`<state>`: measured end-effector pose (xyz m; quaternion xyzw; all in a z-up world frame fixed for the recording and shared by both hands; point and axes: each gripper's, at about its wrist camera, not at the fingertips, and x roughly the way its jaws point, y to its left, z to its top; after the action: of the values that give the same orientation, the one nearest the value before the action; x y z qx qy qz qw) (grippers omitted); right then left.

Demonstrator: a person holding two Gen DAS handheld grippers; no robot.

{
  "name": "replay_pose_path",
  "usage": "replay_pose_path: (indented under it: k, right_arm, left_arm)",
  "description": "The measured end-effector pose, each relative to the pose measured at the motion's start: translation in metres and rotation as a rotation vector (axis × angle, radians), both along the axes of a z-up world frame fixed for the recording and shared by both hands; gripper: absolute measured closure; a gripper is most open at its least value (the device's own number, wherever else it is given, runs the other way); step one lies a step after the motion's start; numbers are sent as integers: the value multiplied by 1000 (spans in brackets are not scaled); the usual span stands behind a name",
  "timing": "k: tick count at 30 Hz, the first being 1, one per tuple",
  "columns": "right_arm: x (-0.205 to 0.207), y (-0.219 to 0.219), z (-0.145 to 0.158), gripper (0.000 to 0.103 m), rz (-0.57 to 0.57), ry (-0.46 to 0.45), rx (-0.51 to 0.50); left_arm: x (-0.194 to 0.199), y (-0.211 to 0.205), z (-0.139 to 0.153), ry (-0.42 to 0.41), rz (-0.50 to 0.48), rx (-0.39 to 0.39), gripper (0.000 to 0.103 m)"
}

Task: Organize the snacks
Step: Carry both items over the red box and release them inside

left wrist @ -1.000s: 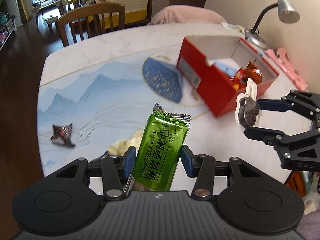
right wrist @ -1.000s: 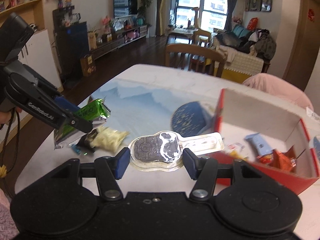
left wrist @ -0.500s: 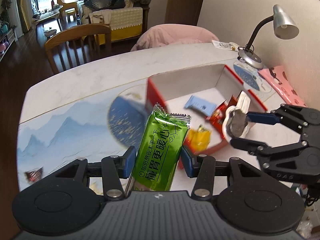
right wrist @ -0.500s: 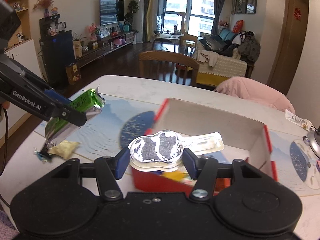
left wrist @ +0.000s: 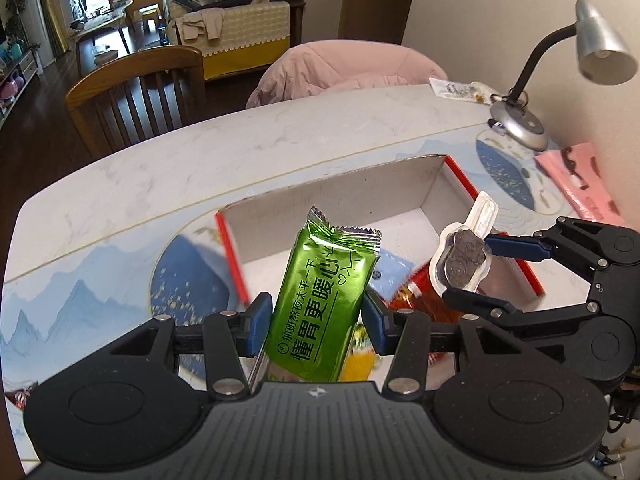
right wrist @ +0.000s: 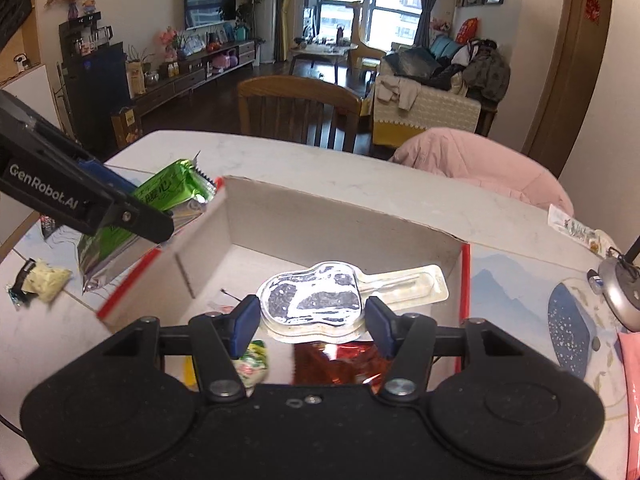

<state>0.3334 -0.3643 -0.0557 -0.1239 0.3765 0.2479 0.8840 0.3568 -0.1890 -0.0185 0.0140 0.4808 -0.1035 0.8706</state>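
My left gripper [left wrist: 316,320] is shut on a green snack bar packet [left wrist: 328,300] and holds it upright over the near left part of the red cardboard box [left wrist: 460,178]. My right gripper [right wrist: 310,318] is shut on a clear blister pack with a dark paw-shaped lollipop [right wrist: 316,300], held flat over the box's [right wrist: 464,276] inside. The right gripper also shows in the left wrist view [left wrist: 466,278], the left one in the right wrist view [right wrist: 132,216] at the box's left wall. Inside the box lie a blue packet [left wrist: 390,274], a red-orange packet [right wrist: 340,360] and a yellow one [left wrist: 356,364].
A pale yellow snack [right wrist: 44,280] and a dark wrapped candy [left wrist: 18,394] lie on the table left of the box. A desk lamp [left wrist: 520,124] and a pink packet [left wrist: 580,180] stand at the right. A wooden chair [left wrist: 140,96] is behind the table.
Both grippers have moved with their snacks toward the box, from short of it to over its open top. Neither has let go.
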Motion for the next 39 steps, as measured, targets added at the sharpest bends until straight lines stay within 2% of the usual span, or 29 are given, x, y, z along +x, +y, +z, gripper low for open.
replay_pose_path:
  k: [9, 13, 21, 29, 34, 39]
  right_arm:
    - [20, -2, -25, 47, 92, 87, -64]
    - [24, -1, -36, 47, 111, 118, -86]
    - [33, 5, -45, 47, 138, 147, -122]
    - [41, 9, -48, 46, 152, 149, -142]
    - [40, 8, -47, 41, 159, 132, -152]
    - [35, 5, -39, 41, 161, 119, -134]
  left_arm:
    - [43, -36, -38, 104, -27, 47, 55]
    - [55, -52, -58, 148, -55, 98, 55]
    - [67, -62, -89, 250, -49, 105, 55]
    - [68, -57, -97, 275, -25, 123, 54]
    - [66, -52, -98, 282, -18, 99, 54]
    - [60, -48, -88, 263, -26, 50, 54]
